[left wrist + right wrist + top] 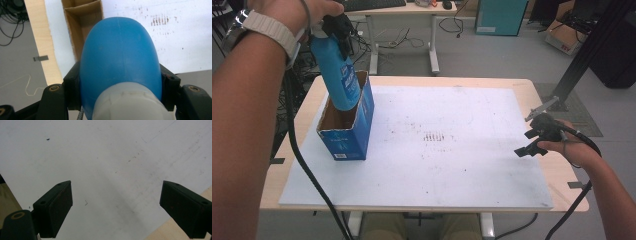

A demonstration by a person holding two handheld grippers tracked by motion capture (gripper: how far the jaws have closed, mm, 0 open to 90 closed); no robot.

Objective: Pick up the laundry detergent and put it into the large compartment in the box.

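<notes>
Blue bottle (335,75) clamped in left hand-held gripper (338,31) above box (347,131); right hand-held gripper (533,138) wide open, empty.

Wooden table (548,172) carries smudged white board (437,145); open blue carton (347,132) on board.

No legible text: blurred print on the blue bottle (343,82) and blue carton (343,145).

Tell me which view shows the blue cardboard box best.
The high view: the blue cardboard box stands whole at the table's left, open top up, the blue bottle held by the left gripper entering it. The left gripper view shows part of its brown inside behind the bottle.
</notes>
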